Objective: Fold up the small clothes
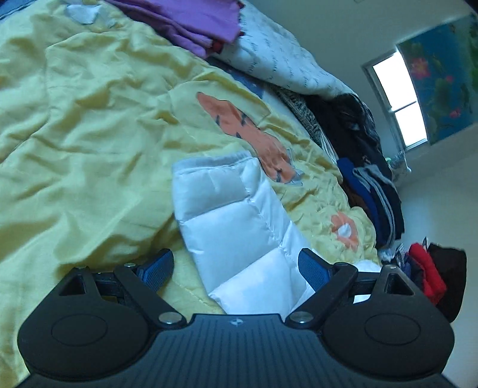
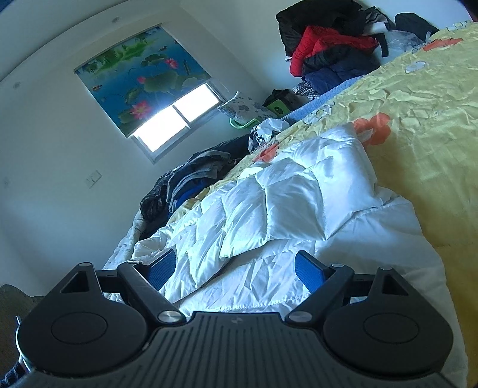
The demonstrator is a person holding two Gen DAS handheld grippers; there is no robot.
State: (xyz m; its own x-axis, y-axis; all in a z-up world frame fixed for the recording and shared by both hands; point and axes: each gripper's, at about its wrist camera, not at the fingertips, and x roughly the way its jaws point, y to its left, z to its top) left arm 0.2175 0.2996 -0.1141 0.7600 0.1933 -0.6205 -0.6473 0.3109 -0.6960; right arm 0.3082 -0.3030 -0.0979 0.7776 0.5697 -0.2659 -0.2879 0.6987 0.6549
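A white quilted puffer jacket lies on the yellow bedspread point(image 1: 89, 125). In the left wrist view one sleeve point(image 1: 239, 226) stretches away, its grey cuff at the far end. My left gripper point(image 1: 236, 265) is open just above the sleeve's near part, a blue pad point(image 1: 158, 267) on either side of it, neither pressing. The right wrist view shows the jacket's crumpled body point(image 2: 283, 203) on the yellow bedspread point(image 2: 433, 134). Low over the jacket, my right gripper point(image 2: 236, 270) is open, and the fabric passes between its blue pads point(image 2: 310, 273) without being pinched.
Folded purple clothes point(image 1: 194, 24) and a white patterned quilt point(image 1: 283, 56) lie at the bed's far side. Dark clothes point(image 1: 358, 143) line the bed edge, with a red garment point(image 1: 427, 268) beyond. A pile of red and dark clothing point(image 2: 328, 47) and a window point(image 2: 173, 119) show in the right wrist view.
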